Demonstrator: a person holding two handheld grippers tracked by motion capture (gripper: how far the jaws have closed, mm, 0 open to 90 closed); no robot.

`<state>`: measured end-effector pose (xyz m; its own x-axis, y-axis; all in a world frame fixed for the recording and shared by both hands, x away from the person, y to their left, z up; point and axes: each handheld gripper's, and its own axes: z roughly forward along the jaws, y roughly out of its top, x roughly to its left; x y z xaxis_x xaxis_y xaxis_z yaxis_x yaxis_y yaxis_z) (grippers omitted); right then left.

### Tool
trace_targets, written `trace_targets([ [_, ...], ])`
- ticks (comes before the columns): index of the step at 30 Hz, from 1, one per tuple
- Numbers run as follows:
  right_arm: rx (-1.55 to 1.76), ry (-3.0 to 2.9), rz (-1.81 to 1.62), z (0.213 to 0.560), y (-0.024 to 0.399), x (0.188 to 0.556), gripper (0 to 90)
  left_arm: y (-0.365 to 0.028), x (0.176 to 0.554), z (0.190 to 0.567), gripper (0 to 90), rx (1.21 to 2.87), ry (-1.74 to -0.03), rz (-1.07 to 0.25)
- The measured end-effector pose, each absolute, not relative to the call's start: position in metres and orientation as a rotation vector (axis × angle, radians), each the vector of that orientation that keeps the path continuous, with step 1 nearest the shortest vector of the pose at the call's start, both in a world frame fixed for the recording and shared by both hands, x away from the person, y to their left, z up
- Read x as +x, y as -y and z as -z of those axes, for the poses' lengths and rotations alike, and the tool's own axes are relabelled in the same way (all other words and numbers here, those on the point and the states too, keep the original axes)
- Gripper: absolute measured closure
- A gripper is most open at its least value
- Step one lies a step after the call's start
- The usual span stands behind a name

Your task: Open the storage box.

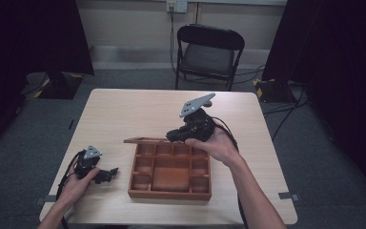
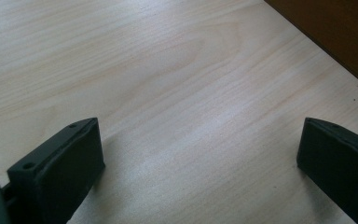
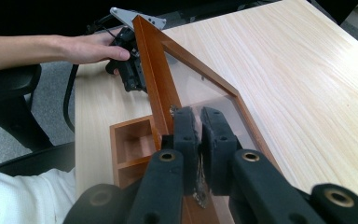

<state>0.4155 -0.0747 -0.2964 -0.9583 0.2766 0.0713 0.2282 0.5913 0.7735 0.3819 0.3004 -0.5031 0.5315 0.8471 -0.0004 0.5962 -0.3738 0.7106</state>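
A brown wooden box [image 1: 169, 193] with several compartments sits on the table, near the front. Its glass-paned lid [image 1: 145, 140] is lifted and shows edge-on above the box's far side. My right gripper [image 1: 174, 136] is shut on the lid. In the right gripper view the jaws [image 3: 199, 116] pinch the wooden frame of the lid [image 3: 156, 70] by a small metal clasp, above the box [image 3: 121, 140]. My left gripper [image 1: 110, 174] rests on the table left of the box, open with bare tabletop between its fingers [image 2: 198, 154].
A black folding chair [image 1: 208, 52] stands beyond the light wood table's [image 1: 133, 109] far edge. Cables trail on the floor at the right. The box's dark side [image 2: 335, 32] lies just ahead of the left gripper.
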Motion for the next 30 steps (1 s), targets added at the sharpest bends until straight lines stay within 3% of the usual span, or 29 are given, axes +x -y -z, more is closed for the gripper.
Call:
trace_targets([
  [30, 0.465, -2.752, -1.326, 0.289, 0.075, 0.426, 85.2, -0.300, 0.382, 0.503, 0.0, 2.105, -1.164, -0.485],
])
